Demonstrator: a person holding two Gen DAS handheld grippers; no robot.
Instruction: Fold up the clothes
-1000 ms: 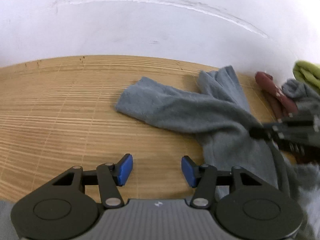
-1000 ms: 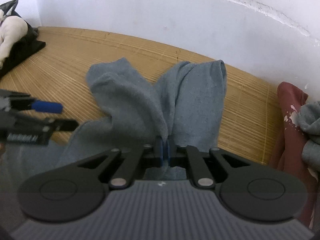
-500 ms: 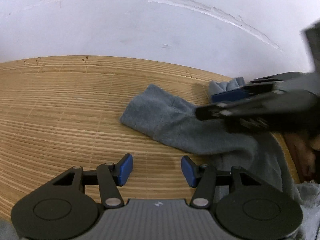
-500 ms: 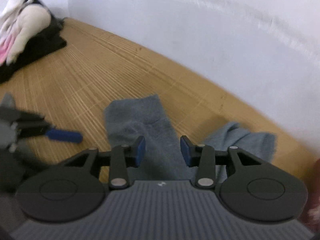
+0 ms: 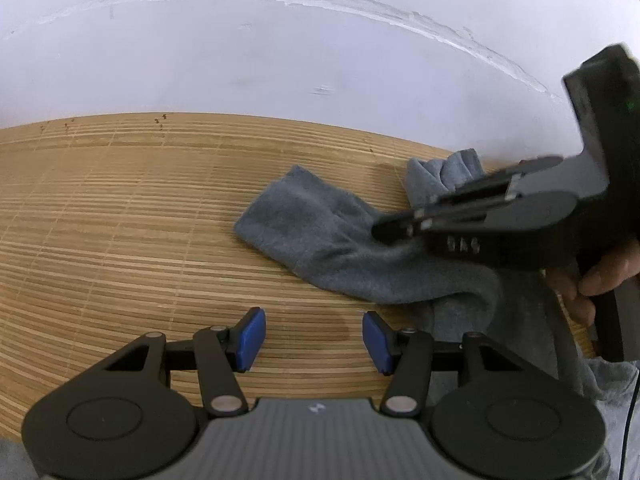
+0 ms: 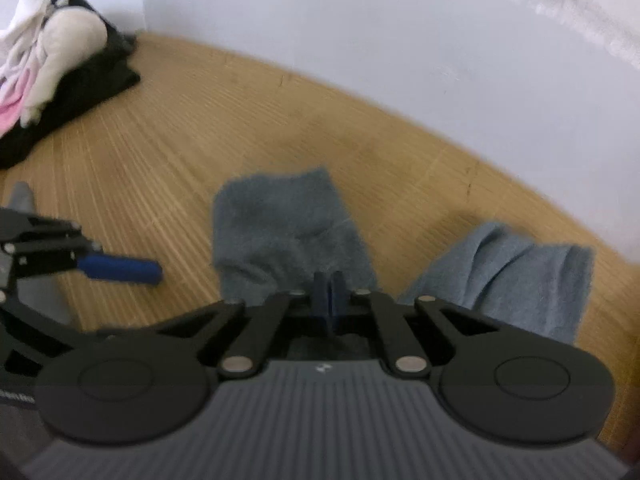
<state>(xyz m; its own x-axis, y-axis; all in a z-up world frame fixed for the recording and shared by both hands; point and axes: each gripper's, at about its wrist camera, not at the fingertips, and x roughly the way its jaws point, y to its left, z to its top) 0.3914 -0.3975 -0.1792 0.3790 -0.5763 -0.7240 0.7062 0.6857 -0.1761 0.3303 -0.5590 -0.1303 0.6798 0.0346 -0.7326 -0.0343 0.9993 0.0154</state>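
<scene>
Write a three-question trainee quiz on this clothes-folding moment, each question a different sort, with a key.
1. True or false: the left gripper is open, with only bare bamboo mat between its pads.
2. Which gripper is shut on the grey garment? A: left. B: right. C: neither.
3. Fill in: the pile of black and white clothes lies at the far ____ of the right wrist view.

Key
1. True
2. B: the right gripper has just been closing, and cloth sits between its pads.
3. Left
</scene>
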